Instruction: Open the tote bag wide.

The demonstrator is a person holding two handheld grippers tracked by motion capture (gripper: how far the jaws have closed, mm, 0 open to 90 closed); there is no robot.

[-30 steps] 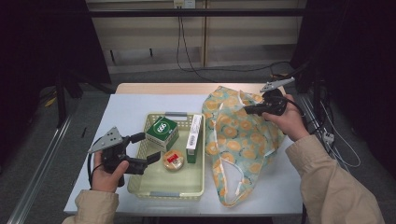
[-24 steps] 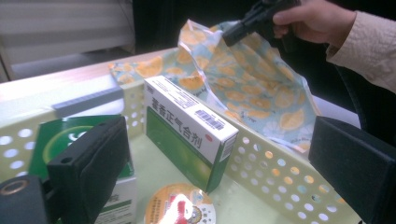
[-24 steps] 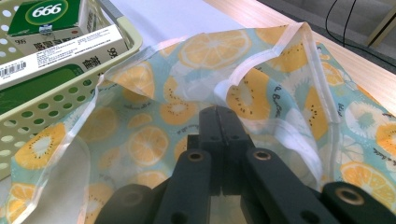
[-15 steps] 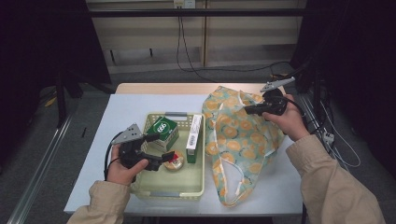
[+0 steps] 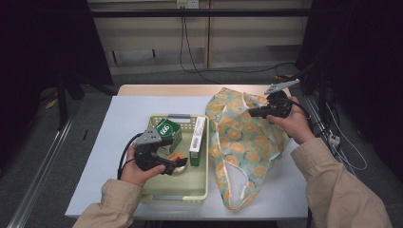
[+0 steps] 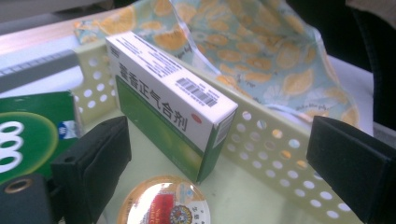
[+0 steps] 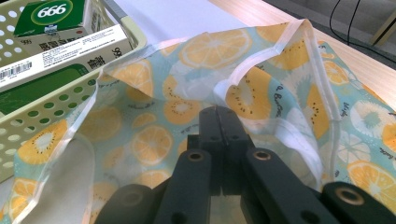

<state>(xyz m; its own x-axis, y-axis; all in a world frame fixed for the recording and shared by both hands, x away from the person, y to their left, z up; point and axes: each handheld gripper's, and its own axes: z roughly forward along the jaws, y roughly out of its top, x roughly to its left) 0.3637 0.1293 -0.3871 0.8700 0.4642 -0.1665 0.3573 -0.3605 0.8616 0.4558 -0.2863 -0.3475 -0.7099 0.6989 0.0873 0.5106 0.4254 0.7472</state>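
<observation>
From the high view the whole layout reads at once: a pale yellow-green perforated basket sits near the front edge of the tabletop, left of centre, and a fruit-print fabric bag lies spread along its right side toward the right edge. The left gripper view adds what the high view blurs: the white-and-green medicine box stands on its long edge against the basket's right wall, with a barcode on its top face and Chinese lettering down its side, and a small round foil-lidded cup lies on the basket floor just in front of it. The right gripper view shows the bag's white-piped rim lifted into a fold, and the green box marked 666 beyond the medicine box.

In the high view the green box sits in the basket's far left corner, and the hand holding the left gripper partly covers the cup. Cables run down the wall behind the tabletop.

The left gripper's jaws stand wide apart over the basket floor, the cup and the end of the medicine box between them, touching neither. The right gripper has its jaws pressed together on the bag's rim near the far right corner, pinching the fabric.
</observation>
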